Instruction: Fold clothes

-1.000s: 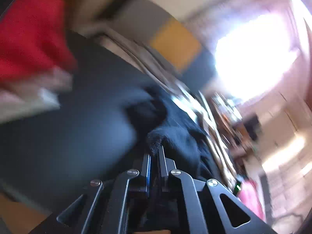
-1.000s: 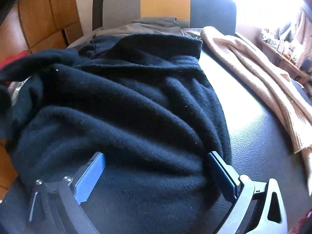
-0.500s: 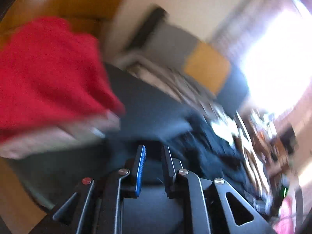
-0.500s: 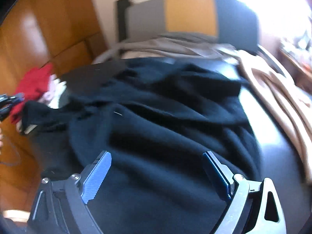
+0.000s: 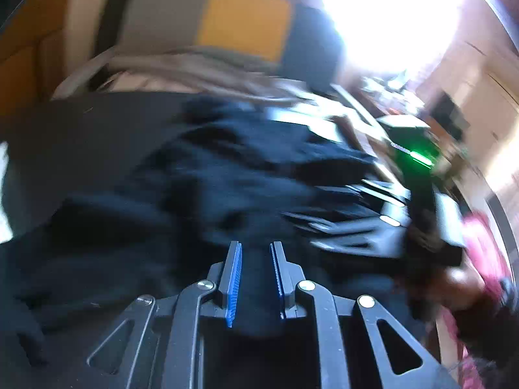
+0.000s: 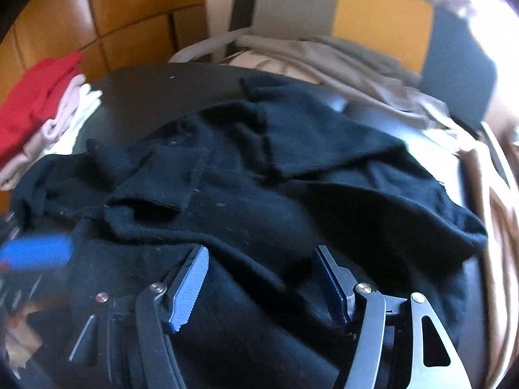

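Dark smooth table [image 6: 146, 87], fuzzy rumpled black sweater [image 6: 259, 194]

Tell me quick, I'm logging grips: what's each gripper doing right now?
Left gripper: jaws slightly apart after opening, holding nothing.
Right gripper: open, closing over the black garment, not gripping.

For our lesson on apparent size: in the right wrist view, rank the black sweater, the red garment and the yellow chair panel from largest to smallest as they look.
1. black sweater, by far the largest.
2. and 3. yellow chair panel and red garment look alike in size; they lie at different distances, so no ranking.
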The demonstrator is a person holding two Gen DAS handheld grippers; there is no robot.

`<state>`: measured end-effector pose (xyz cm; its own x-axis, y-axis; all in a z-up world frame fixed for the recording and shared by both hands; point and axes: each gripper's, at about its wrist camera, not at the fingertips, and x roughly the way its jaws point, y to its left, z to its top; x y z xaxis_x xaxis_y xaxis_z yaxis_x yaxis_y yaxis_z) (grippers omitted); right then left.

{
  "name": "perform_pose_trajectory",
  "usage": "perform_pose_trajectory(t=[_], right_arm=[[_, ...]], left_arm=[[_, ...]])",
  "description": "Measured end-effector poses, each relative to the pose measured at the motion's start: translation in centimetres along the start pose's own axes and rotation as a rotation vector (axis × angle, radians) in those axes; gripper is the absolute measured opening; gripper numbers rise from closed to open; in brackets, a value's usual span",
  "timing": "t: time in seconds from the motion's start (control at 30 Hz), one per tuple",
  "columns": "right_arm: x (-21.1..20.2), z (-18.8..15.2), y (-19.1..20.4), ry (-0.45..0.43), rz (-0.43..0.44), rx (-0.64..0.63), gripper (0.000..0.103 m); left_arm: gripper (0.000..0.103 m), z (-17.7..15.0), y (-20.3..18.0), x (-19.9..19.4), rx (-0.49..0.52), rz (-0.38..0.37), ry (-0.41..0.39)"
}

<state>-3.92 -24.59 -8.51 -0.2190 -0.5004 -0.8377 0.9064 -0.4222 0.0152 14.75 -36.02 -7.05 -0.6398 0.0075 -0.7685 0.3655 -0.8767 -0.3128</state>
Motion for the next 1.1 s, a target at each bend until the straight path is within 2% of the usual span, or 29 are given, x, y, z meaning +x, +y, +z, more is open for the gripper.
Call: perform_pose_trajectory(t=[0.07,0.1,0.17,0.2,0.23,0.27,0.3,0.4,0.5,0.67,0.8,0.87,0.9,0.93,0.97,1.0,1.03,1.1], right_arm=[[0.7,0.3,0.0,0.018,0.043,-0.012,0.067],[0.9,0.3,0.0,0.031,0.06,-0.016,0.067],[1.3,0.0,0.0,0.064,0.078,-0.026,0.064],[1.0,-0.3,0.1,0.064,0.083,-0.036,0.049],[0.6,-0.6,0.1,0.07,0.092,-0.04,0.023],[0.1,-1.1,0.1,0.073,0.084,-0.039,0.011],[-0.8,-1.5,0.1,0.057,0.047,-0.045,0.004],[-3.5,-2.6,-1.1,-0.009,-0.039,-0.005,0.004],[-7.2,-4.0,-4.4,-0.092,-0.147,0.114,0.004],[-13.4,-7.1,-13.3,-0.174,-0.352,0.346,0.004],[-19.0,-12.3,-23.1,-0.241,-0.505,0.669,0.005],[-20.9,-15.9,-26.6,-0.23,-0.605,0.823,0.008],[-21.9,-17.6,-27.4,-0.242,-0.615,0.89,0.013],[-22.8,-19.1,-27.8,-0.253,-0.622,0.933,0.024],[-23.4,-19.9,-27.1,-0.264,-0.625,0.916,0.033],[-23.9,-20.5,-26.2,-0.271,-0.624,0.888,0.049],[-23.8,-20.4,-24.9,-0.262,-0.603,0.826,0.054],[-22.5,-19.5,-21.5,-0.226,-0.502,0.683,0.054]], left_arm=[[0.017,0.2,2.2,2.1,-0.001,0.13,0.093],[0.015,-0.2,3.2,2.7,-0.012,0.145,0.112],[0.013,-0.8,5.0,3.0,-0.033,0.126,0.116],[0.012,-0.8,5.2,3.0,-0.03,0.128,0.113],[0.012,-0.7,5.4,3.1,-0.027,0.132,0.114],[0.012,-0.6,5.6,3.2,-0.023,0.137,0.115],[0.012,-0.5,5.7,3.4,-0.023,0.144,0.116],[0.012,-0.1,5.7,3.7,-0.021,0.163,0.116],[0.012,0.7,6.0,4.3,-0.025,0.162,0.118],[0.012,1.2,7.3,4.1,-0.048,0.148,0.139],[0.012,2.2,8.5,3.3,-0.121,0.119,0.159],[0.017,1.7,8.3,1.7,-0.116,0.081,0.131],[0.019,1.3,8.1,0.8,-0.107,0.062,0.113],[0.019,1.0,7.9,-0.1,-0.098,0.042,0.094],[0.02,0.4,7.6,-1.0,-0.083,0.024,0.079],[0.021,-0.5,7.3,-1.9,-0.065,0.0,0.072],[0.022,-1.2,7.0,-2.6,-0.053,-0.017,0.072],[0.023,-2.2,6.6,-3.6,-0.029,-0.034,0.074]])
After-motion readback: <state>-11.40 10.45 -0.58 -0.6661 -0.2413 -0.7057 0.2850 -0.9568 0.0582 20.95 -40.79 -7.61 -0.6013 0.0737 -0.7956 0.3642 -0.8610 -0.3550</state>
